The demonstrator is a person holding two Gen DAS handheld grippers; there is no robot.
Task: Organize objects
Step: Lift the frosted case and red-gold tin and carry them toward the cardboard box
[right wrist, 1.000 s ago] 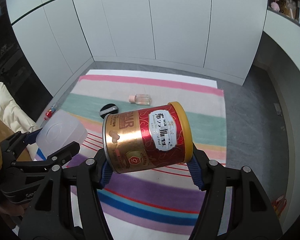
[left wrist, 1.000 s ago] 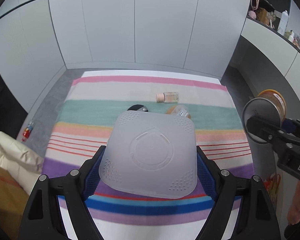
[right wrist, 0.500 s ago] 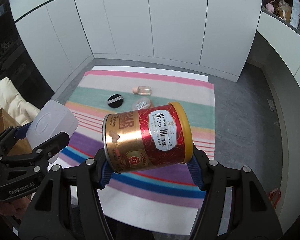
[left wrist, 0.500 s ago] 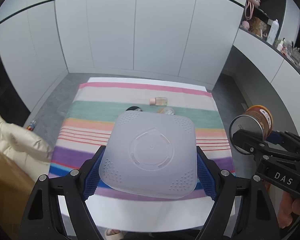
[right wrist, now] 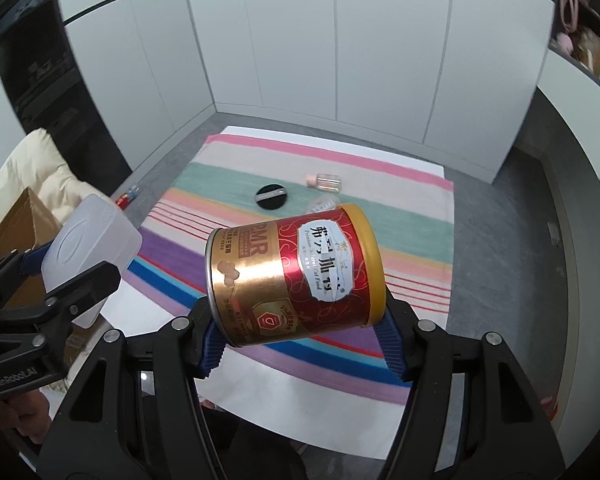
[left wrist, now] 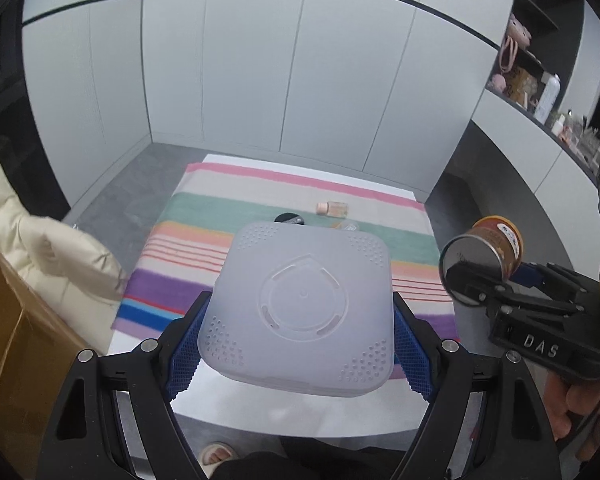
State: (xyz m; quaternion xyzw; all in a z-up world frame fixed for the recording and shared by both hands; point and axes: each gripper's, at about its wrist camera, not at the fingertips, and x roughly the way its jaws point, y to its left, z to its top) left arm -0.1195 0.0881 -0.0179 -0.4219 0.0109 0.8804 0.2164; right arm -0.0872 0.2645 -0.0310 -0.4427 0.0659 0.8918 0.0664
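Frosted plastic box [left wrist: 300,304] clamped in left gripper [left wrist: 297,344], can [right wrist: 291,272] in right gripper [right wrist: 300,336]

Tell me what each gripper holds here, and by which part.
The left gripper clamps the translucent plastic box by two opposite side walls. The right gripper clamps the tilted red-and-gold can across its two ends.

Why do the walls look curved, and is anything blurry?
Left wrist view: the fisheye lens bows the cabinet walls; the held white box looks soft and hazy. Right wrist view: same bowing, dark corners; the can is sharp, with mild glare.
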